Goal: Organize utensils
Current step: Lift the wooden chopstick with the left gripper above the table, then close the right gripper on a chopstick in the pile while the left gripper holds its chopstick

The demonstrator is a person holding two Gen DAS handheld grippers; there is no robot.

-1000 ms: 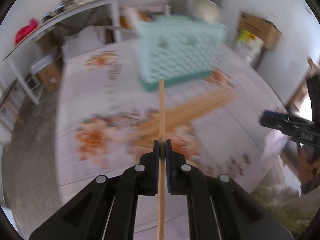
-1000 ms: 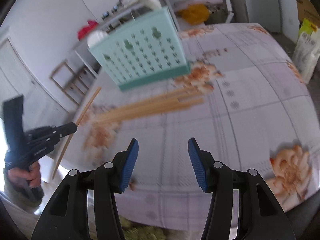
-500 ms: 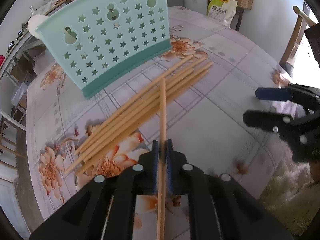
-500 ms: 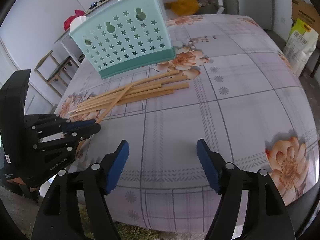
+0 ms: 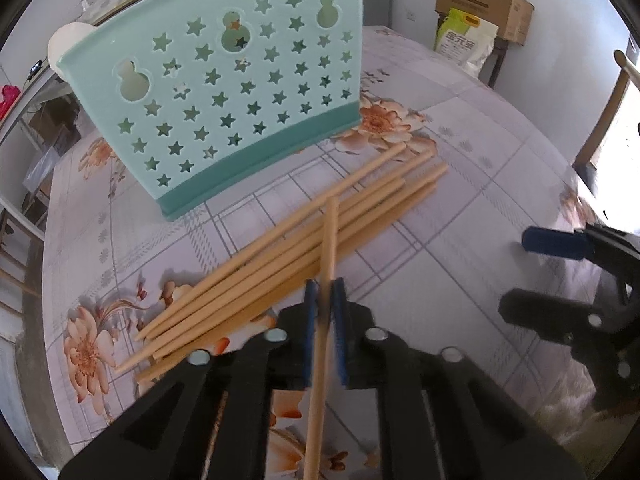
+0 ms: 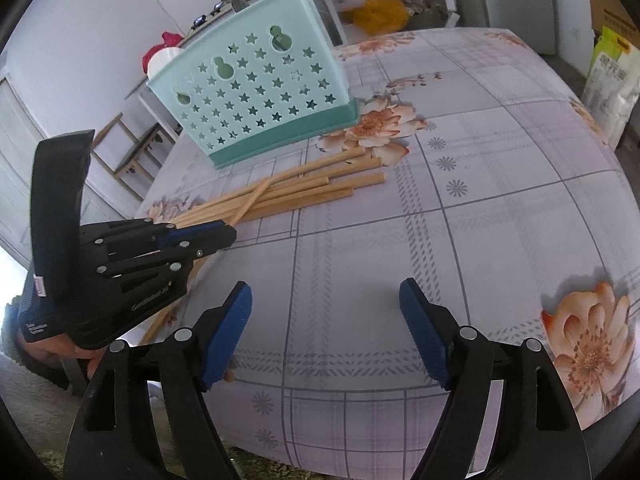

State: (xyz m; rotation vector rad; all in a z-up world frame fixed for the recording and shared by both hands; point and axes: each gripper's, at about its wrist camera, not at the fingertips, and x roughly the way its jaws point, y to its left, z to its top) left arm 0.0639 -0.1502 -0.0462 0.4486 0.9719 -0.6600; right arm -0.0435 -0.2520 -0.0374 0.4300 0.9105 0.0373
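Left wrist view: left gripper (image 5: 325, 304) is pinching one smooth wooden chopstick (image 5: 329, 240) over the pile (image 5: 280, 252) mid-table, so next it probably goes up into the star-holed teal plastic holder (image 5: 224, 92) behind; right wrist view: right gripper (image 6: 326, 320) hangs empty by the near edge, jaws opening.

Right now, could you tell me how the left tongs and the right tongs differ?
The left tongs are shut on one chopstick; the right tongs hold nothing and their jaws are opening. The left tongs sit at the chopstick pile; the right tongs hang over bare tablecloth. Both have blue pads.
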